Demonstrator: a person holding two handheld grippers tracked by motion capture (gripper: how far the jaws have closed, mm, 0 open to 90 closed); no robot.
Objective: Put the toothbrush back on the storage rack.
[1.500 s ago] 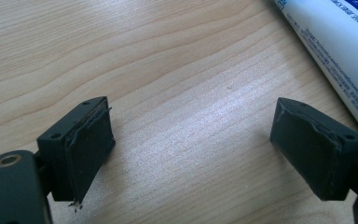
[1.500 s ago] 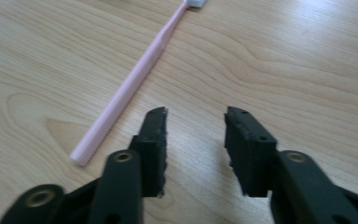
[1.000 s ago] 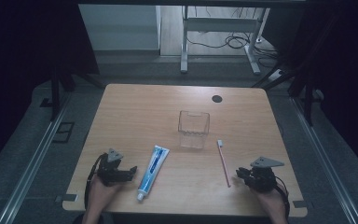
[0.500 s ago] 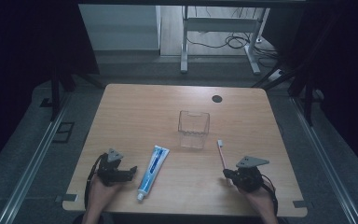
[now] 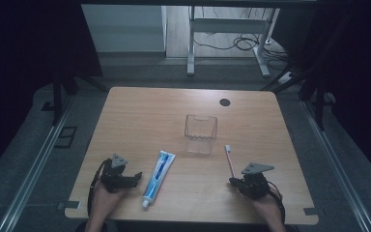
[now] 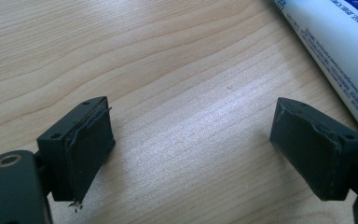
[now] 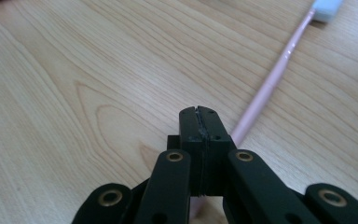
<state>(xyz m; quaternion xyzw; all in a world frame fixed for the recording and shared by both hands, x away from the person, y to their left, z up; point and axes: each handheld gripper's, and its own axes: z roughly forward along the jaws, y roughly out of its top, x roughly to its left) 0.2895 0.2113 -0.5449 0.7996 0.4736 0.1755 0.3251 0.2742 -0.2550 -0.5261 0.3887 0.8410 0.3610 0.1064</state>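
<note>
Pink toothbrush handle pinched in right gripper | left gripper jaws apart | lift level, keep grip firm toward clear box.

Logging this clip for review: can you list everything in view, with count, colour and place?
toothbrush: 1, pink handle with a pale head, lying on the table's near right; handle end under the right gripper's jaws
toothpaste tube: 1, white and blue, lying near centre-left, cap toward the person
clear container: 1, see-through, mid-table, nothing visible inside
table: 1, light wood, with a dark round hole at far right
left gripper: 1, black, near left, jaws wide apart over bare wood beside the tube
right gripper: 1, black, near right, jaws closed together; whether they pinch the handle is unclear
hands: 2, at the near edge
</note>
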